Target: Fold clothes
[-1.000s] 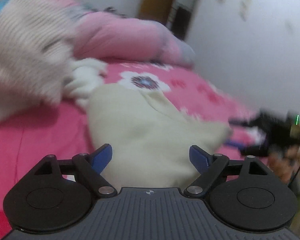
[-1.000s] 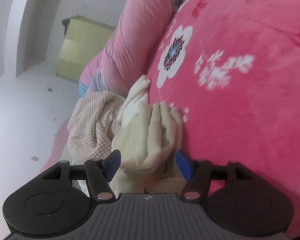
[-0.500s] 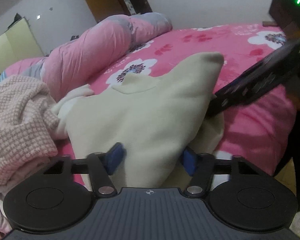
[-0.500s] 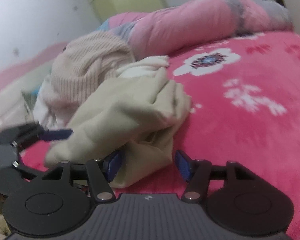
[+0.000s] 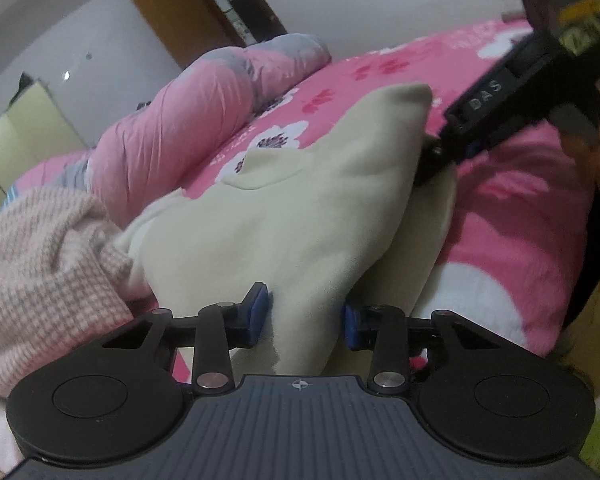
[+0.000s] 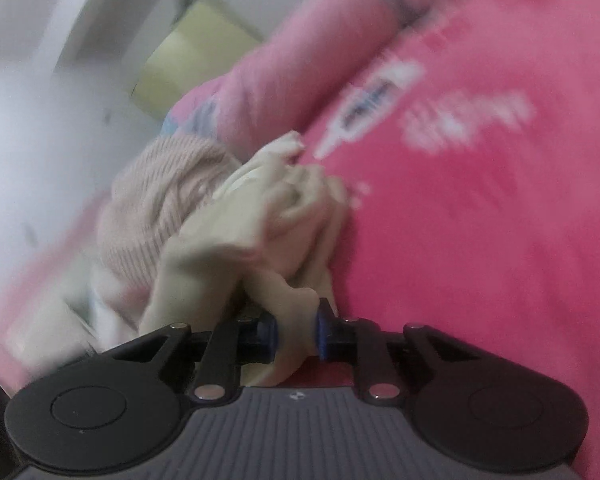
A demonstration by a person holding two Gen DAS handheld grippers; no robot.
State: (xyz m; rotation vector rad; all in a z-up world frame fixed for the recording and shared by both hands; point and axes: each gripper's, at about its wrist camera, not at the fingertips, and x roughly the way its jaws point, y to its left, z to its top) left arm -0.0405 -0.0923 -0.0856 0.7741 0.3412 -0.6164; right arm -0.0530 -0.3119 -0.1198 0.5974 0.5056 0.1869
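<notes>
Cream garment lies bunched on the pink floral bedspread beside a pink knit sweater, with both grippers at its near edge. The left gripper is closing around a thick fold; the right gripper is closing, its blue pads already pinching a bunch. Both pinches should probably be firm before lifting, so the fabric spreads evenly.

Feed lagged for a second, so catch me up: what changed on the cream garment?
Both jaws were wide apart; now they are closing on the cream garment. Left hand-held gripper has fabric between its pads; right hand-held gripper pinches a fold. The pink knit sweater stays heaped on the bed.
</notes>
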